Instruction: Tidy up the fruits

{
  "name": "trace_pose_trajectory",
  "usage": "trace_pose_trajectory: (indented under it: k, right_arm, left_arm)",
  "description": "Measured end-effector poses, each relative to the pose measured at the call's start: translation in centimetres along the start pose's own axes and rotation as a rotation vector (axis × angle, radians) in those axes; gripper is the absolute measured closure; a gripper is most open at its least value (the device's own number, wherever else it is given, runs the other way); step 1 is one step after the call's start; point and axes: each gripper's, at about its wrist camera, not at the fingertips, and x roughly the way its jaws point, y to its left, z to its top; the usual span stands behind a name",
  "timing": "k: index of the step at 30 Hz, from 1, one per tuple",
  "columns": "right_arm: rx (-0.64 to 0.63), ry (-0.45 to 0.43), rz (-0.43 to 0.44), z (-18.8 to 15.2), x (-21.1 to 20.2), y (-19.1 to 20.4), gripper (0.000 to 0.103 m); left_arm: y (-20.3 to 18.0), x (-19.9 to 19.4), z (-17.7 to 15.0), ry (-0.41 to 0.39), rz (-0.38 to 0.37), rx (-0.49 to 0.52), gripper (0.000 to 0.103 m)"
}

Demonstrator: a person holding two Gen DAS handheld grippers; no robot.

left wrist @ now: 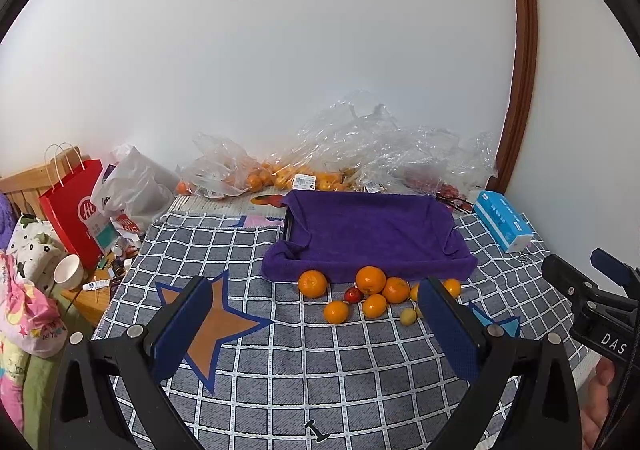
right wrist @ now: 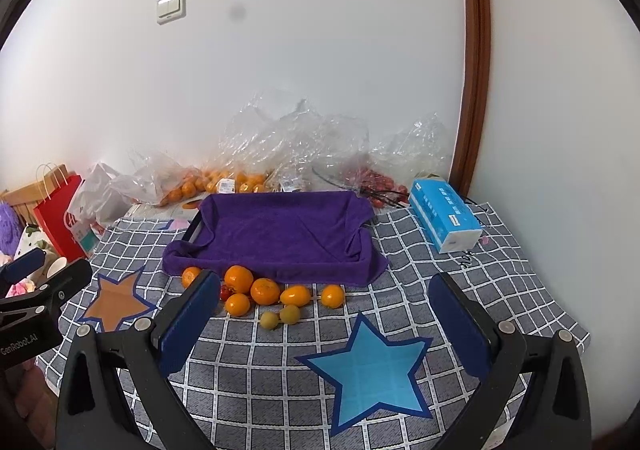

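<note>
Oranges [right wrist: 265,291] lie beside purple-lined tray [right wrist: 280,234]; both grippers' fingers [left wrist: 186,324] spread, empty.

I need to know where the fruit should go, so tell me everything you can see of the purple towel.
The purple towel is a soft, plush cloth draped over a shallow rectangular tray, whose dark edge shows at the left. It sags into the hollow, which holds nothing, and spills over the front rim onto the checked cloth. Oranges lie against its front edge.
</note>
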Motion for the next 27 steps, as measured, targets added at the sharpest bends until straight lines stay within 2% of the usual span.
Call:
trace_pose_trajectory:
  k: [27]
  right_arm:
    - [-0.012,-0.022,-0.003,0.16,-0.33,0.38,0.001]
  left_arm:
    - [0.14,-0.20,0.01,-0.002,0.008,-0.003,0.000]
